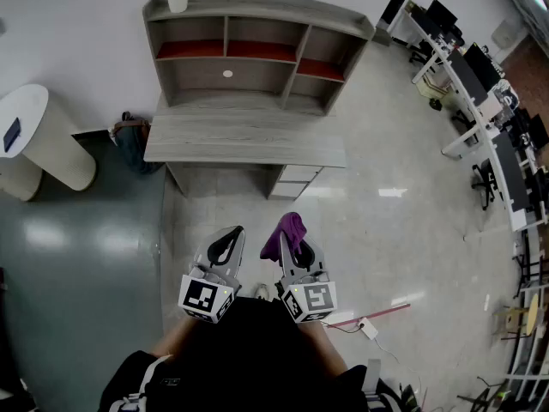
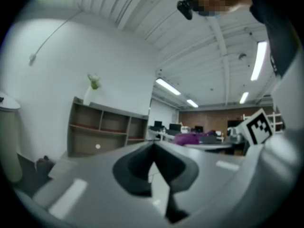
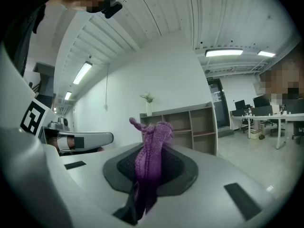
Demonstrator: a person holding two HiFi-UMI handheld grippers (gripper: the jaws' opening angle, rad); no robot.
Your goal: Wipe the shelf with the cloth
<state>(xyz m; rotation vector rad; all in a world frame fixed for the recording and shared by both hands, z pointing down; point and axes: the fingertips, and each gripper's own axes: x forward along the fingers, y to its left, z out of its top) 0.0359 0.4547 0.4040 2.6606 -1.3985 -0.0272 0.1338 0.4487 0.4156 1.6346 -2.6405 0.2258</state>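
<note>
One risk: cloth [image 3: 152,144], clamped in right gripper [image 1: 296,245] jaws, slipping free before reaching shelf [image 1: 249,82]; left gripper [image 1: 230,240] jaws together, empty.

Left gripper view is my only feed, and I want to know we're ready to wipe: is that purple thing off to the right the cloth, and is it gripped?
Observer: Yes. The right gripper is shut on the purple cloth, which stands up from between its jaws.
Operator: Are we at the shelf?
Observer: No. In the head view the left gripper and the right one hang over the floor, short of the desk under the shelf, touching neither.
Operator: Anything underfoot?
Observer: A small white box on a cord lies on the floor by the person's right side.
</note>
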